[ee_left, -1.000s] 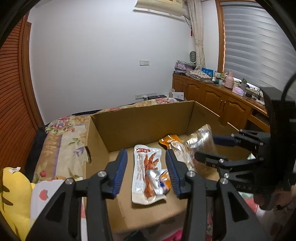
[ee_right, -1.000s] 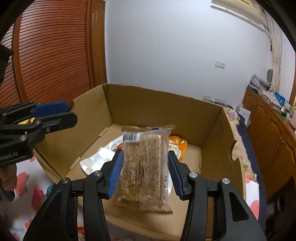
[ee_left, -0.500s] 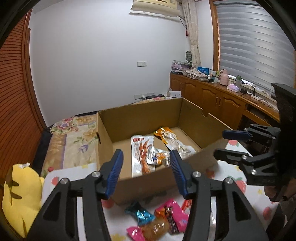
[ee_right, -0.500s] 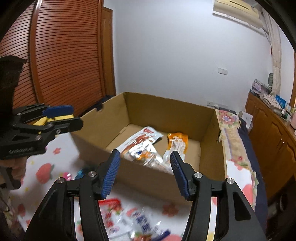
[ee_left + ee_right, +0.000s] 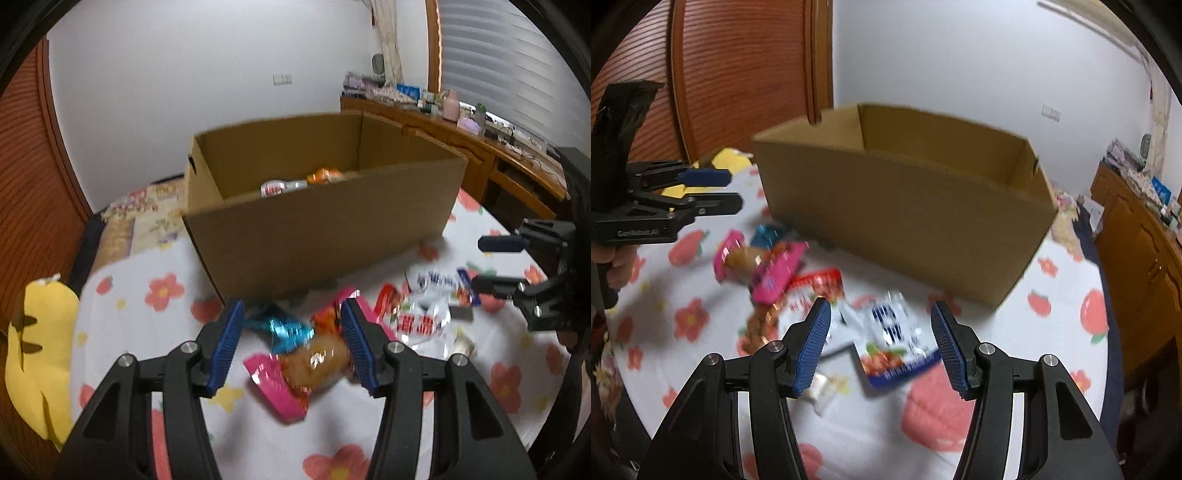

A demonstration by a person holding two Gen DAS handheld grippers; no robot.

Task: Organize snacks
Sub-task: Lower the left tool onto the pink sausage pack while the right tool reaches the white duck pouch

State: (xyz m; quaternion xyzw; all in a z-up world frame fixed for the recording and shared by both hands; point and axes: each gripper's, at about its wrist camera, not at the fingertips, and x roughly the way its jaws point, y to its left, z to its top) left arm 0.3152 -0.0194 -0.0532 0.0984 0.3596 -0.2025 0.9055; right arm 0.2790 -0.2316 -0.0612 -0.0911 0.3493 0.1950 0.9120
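Jaws of both the left gripper (image 5: 291, 343) and right gripper (image 5: 881, 345) stand spread, empty, above loose snack packets (image 5: 890, 332) on the floral desk (image 5: 960, 406); the cardboard box (image 5: 325, 229) behind holds 2 visible packets.

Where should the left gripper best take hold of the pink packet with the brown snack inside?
Probably across the puffed middle of the pink packet, coming from above. It lies flat on the cloth, already between the open fingers of the left gripper, and its sealed ends look thin.
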